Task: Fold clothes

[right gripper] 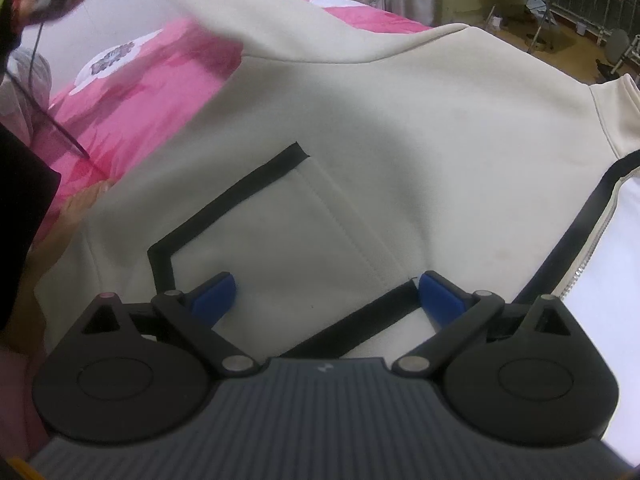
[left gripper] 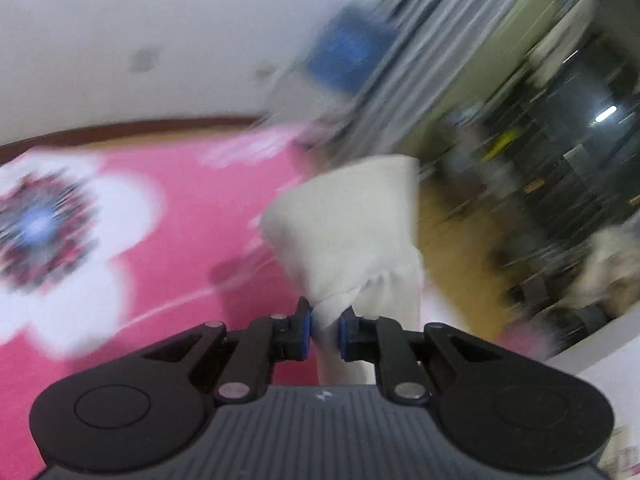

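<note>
You have one cream jacket (right gripper: 392, 128) spread on the pink floral bedspread (right gripper: 132, 80), soft fleece-like cloth with two black-trimmed angular pocket edges and one black-edged zipper at 3 o'clock. Your right gripper (right gripper: 326, 294) hovers over the pocket, its two blue pads (right gripper: 214, 292) spread wide with nothing between them. Your left gripper (left gripper: 324, 330) has its fingers pinched narrow on a bunched fold of the one cream sleeve (left gripper: 352, 220), which rises toward 12 o'clock above the bedspread; that view is blurred.
</note>
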